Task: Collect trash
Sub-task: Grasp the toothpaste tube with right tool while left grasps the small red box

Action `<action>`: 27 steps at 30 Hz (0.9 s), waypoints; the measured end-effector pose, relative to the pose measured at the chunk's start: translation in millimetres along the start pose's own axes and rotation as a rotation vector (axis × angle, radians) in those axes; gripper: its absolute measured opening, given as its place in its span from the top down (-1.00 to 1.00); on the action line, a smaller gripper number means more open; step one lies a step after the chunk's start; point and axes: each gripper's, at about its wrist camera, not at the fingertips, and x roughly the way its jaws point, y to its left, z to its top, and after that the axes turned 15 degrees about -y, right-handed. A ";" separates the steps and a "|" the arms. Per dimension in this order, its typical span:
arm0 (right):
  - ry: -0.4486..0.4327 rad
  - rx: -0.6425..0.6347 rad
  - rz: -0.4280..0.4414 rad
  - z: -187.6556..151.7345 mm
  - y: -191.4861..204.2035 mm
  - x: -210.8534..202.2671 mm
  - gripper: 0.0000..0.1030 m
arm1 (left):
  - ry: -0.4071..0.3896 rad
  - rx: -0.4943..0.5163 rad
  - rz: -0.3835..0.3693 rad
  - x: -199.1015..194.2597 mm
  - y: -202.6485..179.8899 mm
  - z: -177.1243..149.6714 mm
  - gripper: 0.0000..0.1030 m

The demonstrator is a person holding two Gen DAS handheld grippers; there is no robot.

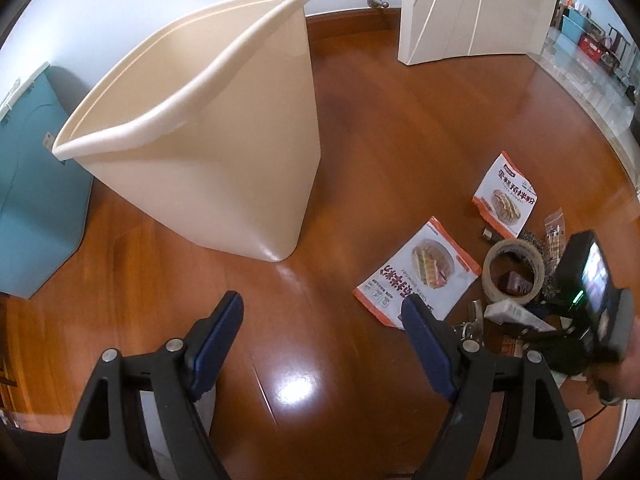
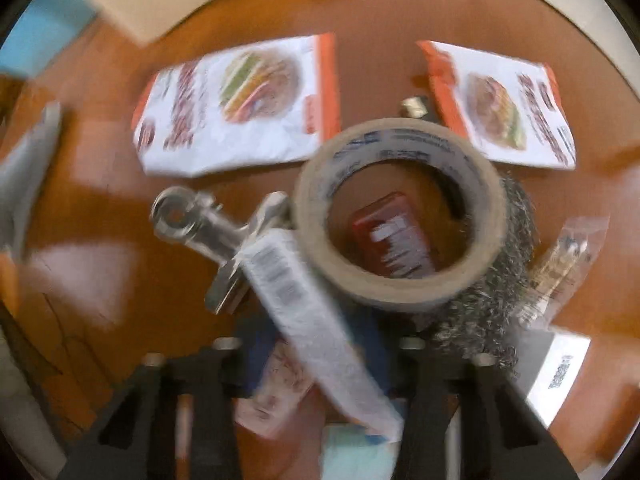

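A tall cream bin (image 1: 240, 160) stands on the wooden floor, up and to the left of my left gripper (image 1: 322, 302), which is open and empty over bare floor. To its right lies a litter pile: two orange-and-white food pouches (image 1: 420, 272) (image 1: 506, 200), a tape roll (image 1: 490, 276) and a long white box (image 1: 516, 314). The right wrist view is blurred. My right gripper (image 2: 316, 344) points down into the pile, its blue pads narrow on the white box (image 2: 296, 288). Beside it lie the tape roll (image 2: 400, 136), steel wool (image 2: 492, 300) and a metal clip (image 2: 192, 220).
A teal storage box (image 1: 32, 184) sits left of the bin. A white door (image 1: 472, 8) stands ajar at the back, with a doorway to its right. A small clear bag (image 2: 560, 264) and a white card (image 2: 560, 368) lie at the pile's right edge.
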 end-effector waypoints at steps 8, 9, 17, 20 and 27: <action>-0.171 0.204 0.125 -14.3 -19.4 -45.6 0.66 | 0.006 0.050 -0.032 -1.3 -29.7 -14.9 -0.58; -0.204 0.205 0.138 -15.5 -14.7 -58.5 0.66 | 0.011 0.054 -0.043 -1.3 -34.9 -18.2 -0.58; -0.392 0.325 0.084 -51.4 -21.6 -141.0 0.66 | 0.086 0.227 -0.169 9.4 -125.1 -78.2 -0.58; -0.426 0.433 0.052 -78.3 -46.1 -156.8 0.66 | 0.117 0.251 -0.205 19.9 -157.0 -93.0 -0.58; -0.475 0.632 0.026 -137.0 -73.5 -178.8 0.65 | 0.154 0.249 -0.257 59.8 -203.0 -114.1 -0.64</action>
